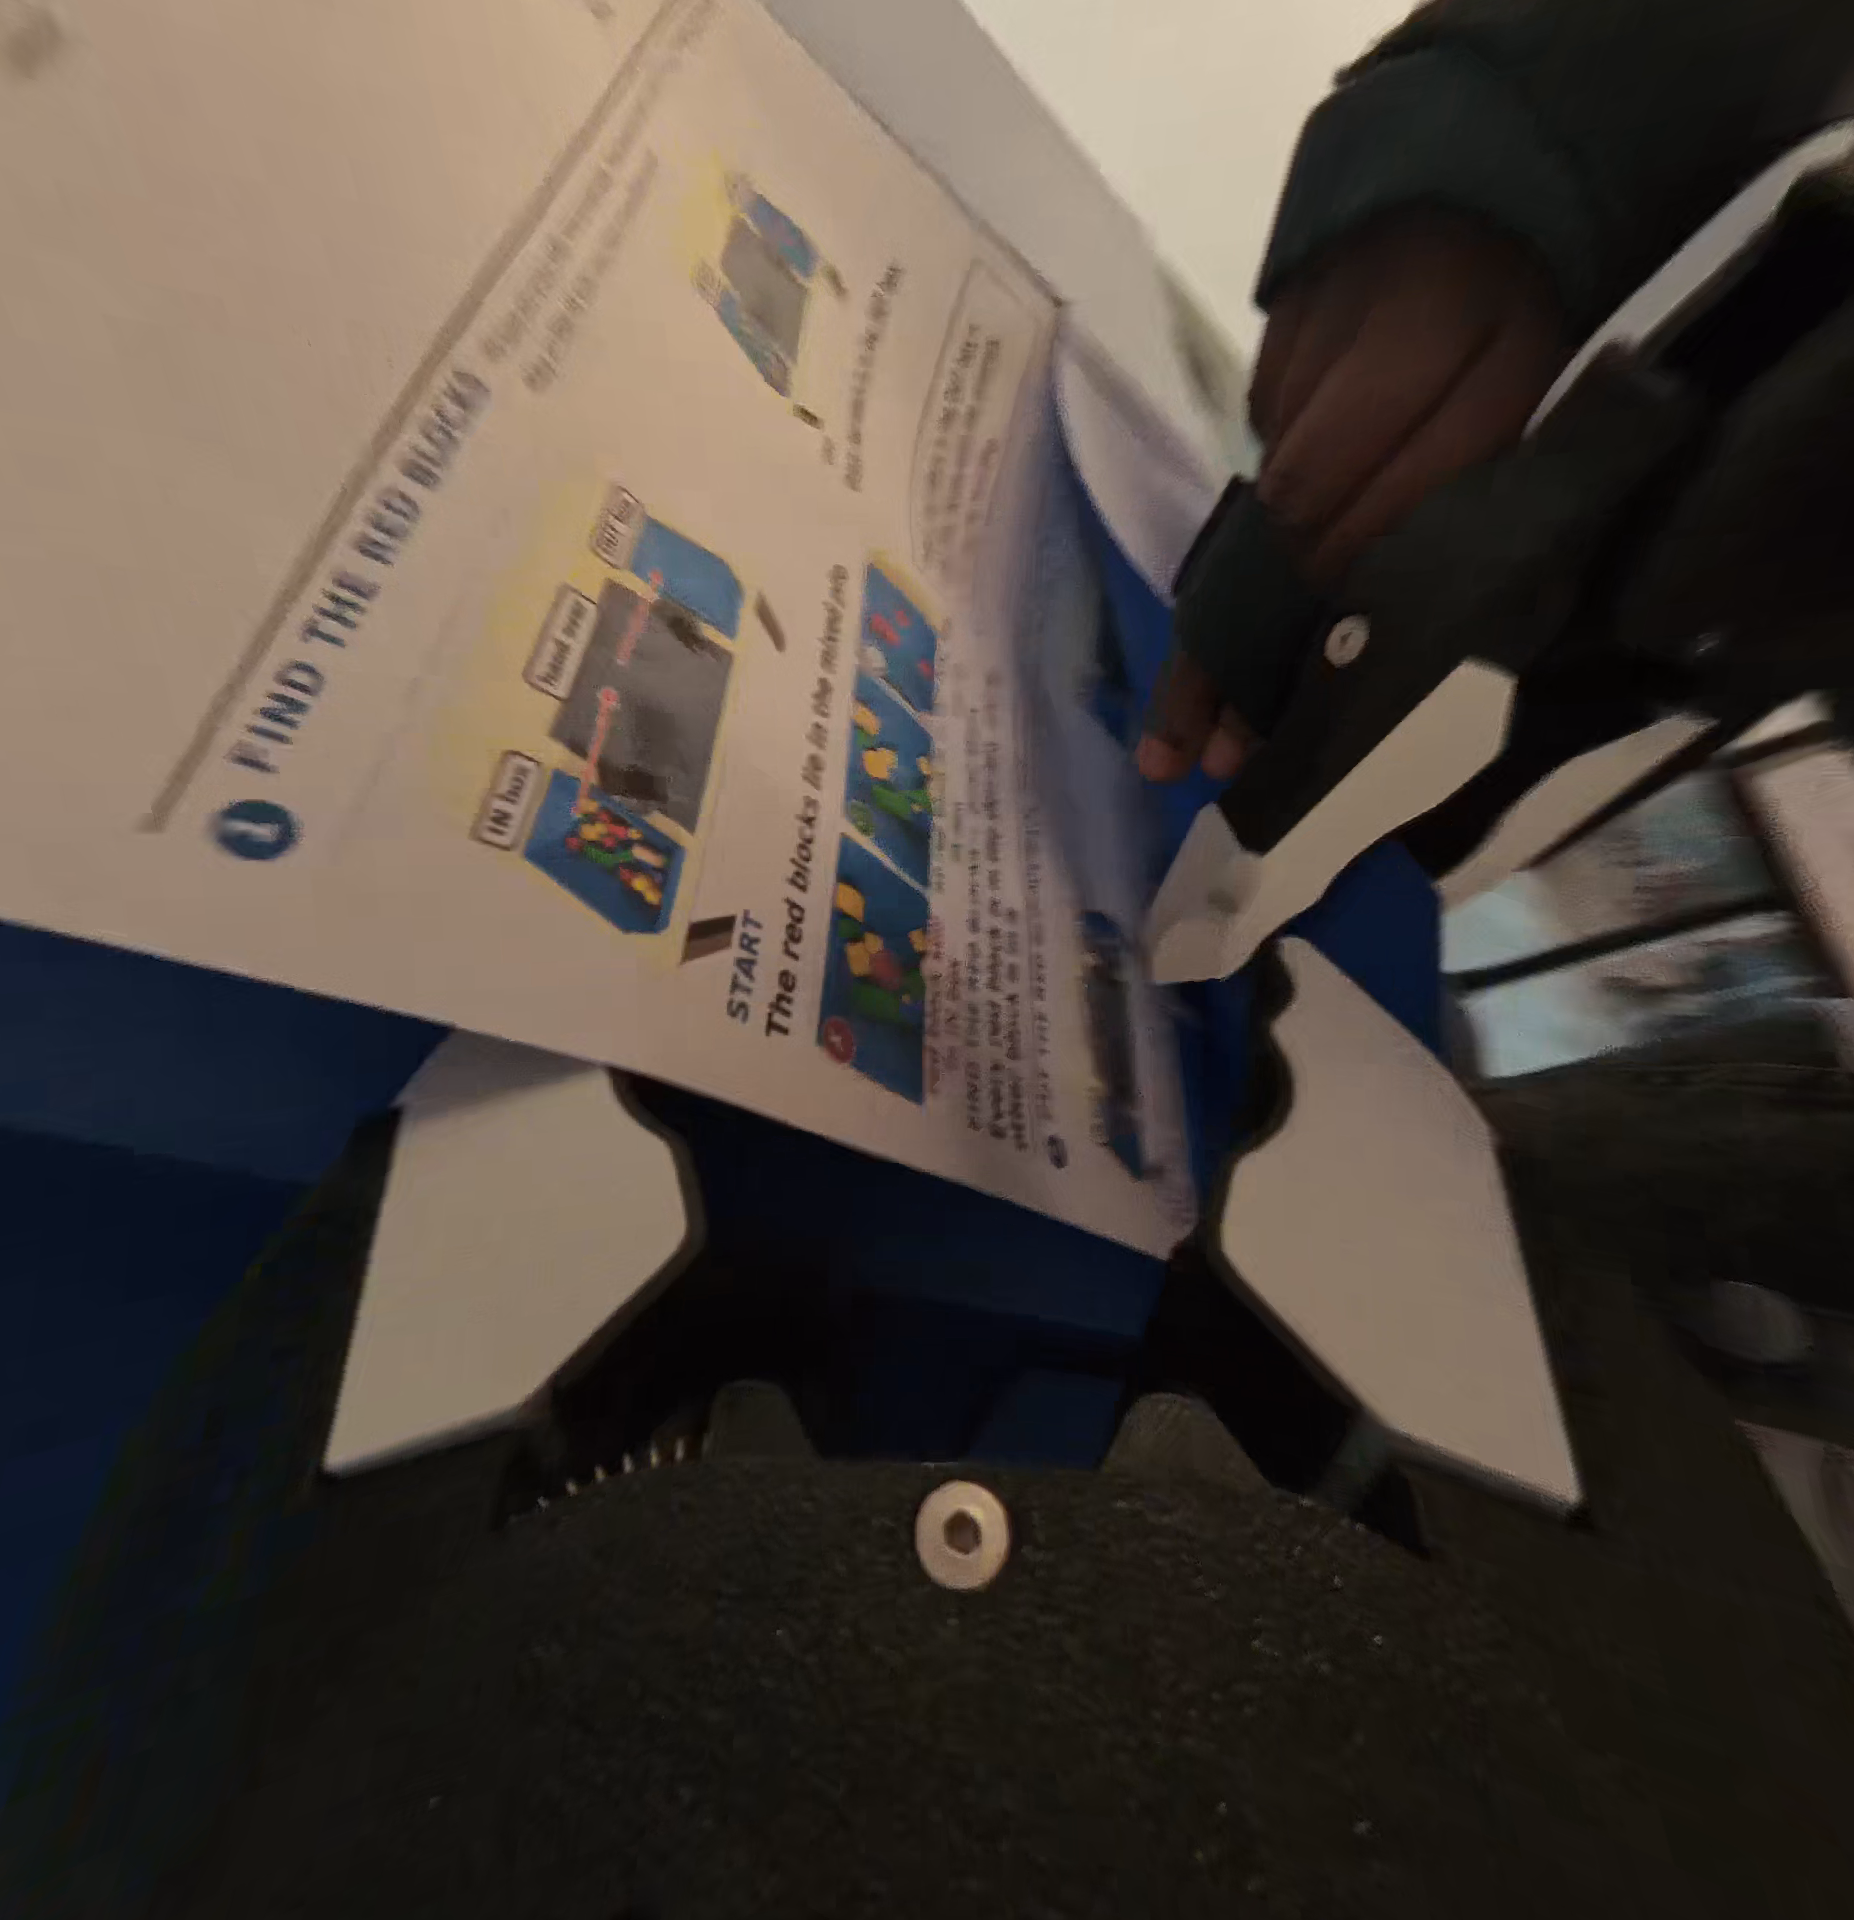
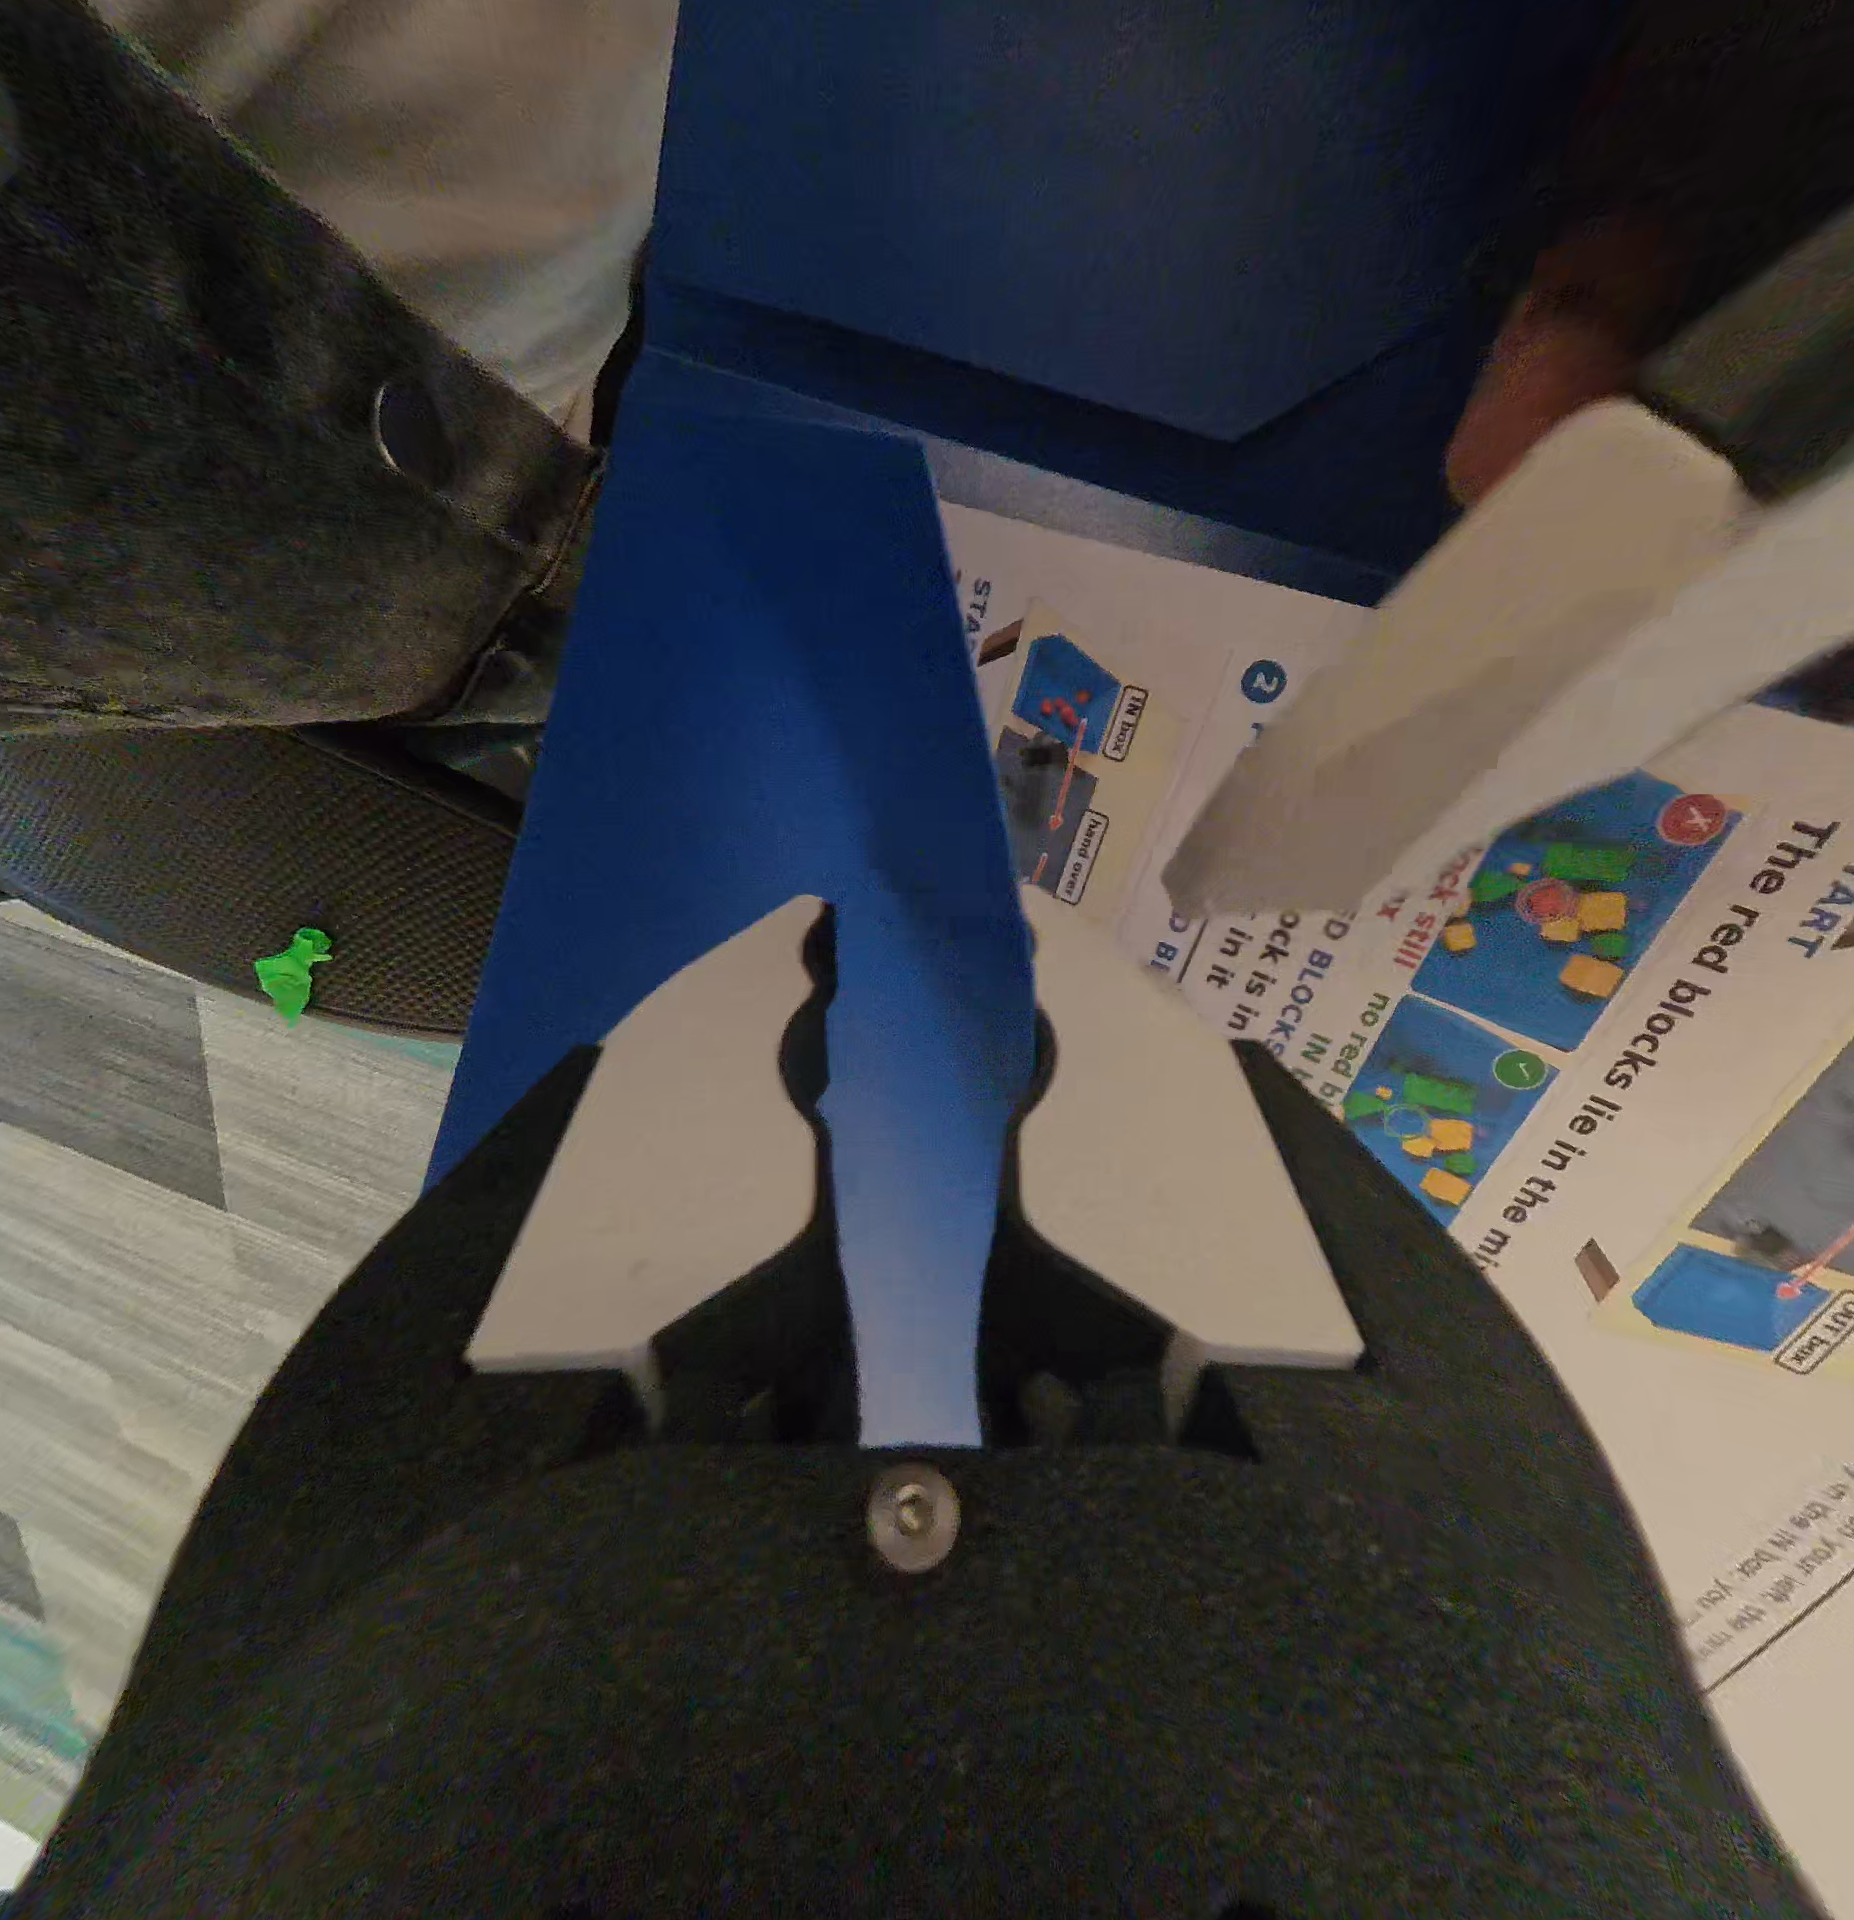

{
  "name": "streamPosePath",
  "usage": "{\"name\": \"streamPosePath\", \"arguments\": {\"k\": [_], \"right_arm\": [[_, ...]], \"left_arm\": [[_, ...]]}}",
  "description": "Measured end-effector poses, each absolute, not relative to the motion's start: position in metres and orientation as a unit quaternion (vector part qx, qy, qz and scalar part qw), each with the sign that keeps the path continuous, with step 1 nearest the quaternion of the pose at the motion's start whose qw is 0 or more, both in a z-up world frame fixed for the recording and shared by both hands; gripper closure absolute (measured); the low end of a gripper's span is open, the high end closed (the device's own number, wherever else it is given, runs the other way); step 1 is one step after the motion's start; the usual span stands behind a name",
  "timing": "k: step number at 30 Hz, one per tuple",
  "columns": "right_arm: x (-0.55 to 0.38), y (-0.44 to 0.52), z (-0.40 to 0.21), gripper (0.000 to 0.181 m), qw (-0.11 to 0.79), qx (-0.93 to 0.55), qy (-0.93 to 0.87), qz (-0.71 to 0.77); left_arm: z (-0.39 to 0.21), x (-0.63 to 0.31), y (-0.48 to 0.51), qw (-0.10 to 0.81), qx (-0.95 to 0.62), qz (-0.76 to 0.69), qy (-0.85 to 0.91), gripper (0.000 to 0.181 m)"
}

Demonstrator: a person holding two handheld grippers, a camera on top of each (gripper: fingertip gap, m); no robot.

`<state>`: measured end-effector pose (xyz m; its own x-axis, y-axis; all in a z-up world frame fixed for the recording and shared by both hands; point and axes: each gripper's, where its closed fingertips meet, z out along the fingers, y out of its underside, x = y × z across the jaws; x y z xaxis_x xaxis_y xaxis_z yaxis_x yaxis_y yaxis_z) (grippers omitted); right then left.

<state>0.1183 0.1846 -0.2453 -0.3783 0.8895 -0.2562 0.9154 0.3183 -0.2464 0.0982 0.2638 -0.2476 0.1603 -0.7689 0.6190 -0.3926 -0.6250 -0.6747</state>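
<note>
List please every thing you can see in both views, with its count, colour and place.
printed sheet: one, white with colour pictures, lying over the blue box, next to both grippers
blue box: one, blue, under the sheet
blue flap: one, upright wall of the box, between the right gripper's fingers
green scrap: one, on the dark mat near the floor
floor: grey patterned, lower left
person's leg: dark trousers, upper left
hand: one, holding the right gripper
left gripper: open, at the sheet's edge
right gripper: astride the flap
</note>
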Motion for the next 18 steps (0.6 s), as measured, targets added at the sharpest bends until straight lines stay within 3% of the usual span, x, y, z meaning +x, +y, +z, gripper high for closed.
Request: {"name": "streamPosePath", "arguments": {"k": [3, 7, 10, 15, 16, 17, 18], "right_arm": [[0.121, 0.186, -0.244, 0.124, 0.028, 0.580, 0.796, -0.172], [0.124, 0.193, -0.230, 0.092, -0.027, 0.614, 0.767, -0.186], [0.125, 0.204, -0.210, 0.087, -0.104, 0.639, 0.736, -0.199], [0.104, 0.233, -0.103, 0.097, -0.442, 0.589, 0.620, -0.270], [0.103, 0.234, -0.078, 0.098, -0.509, 0.563, 0.584, -0.288], [0.104, 0.234, -0.059, 0.105, -0.562, 0.536, 0.554, -0.300], [0.104, 0.230, -0.046, 0.126, -0.601, 0.507, 0.538, -0.304]], "left_arm": [[-0.251, 0.082, 0.278, 0.268, -0.754, -0.410, 0.438, 0.036], [-0.237, 0.059, 0.288, 0.350, -0.740, -0.345, 0.460, 0.034], [-0.207, 0.040, 0.301, 0.442, -0.712, -0.320, 0.441, 0.035], [-0.052, -0.034, 0.258, 0.814, -0.381, -0.244, 0.363, 0.095], [-0.042, -0.045, 0.244, 0.823, -0.358, -0.238, 0.372, 0.130], [-0.041, -0.053, 0.234, 0.805, -0.370, -0.249, 0.393, 0.181], [-0.041, -0.057, 0.225, 0.779, -0.386, -0.278, 0.408, 0.181]]}}
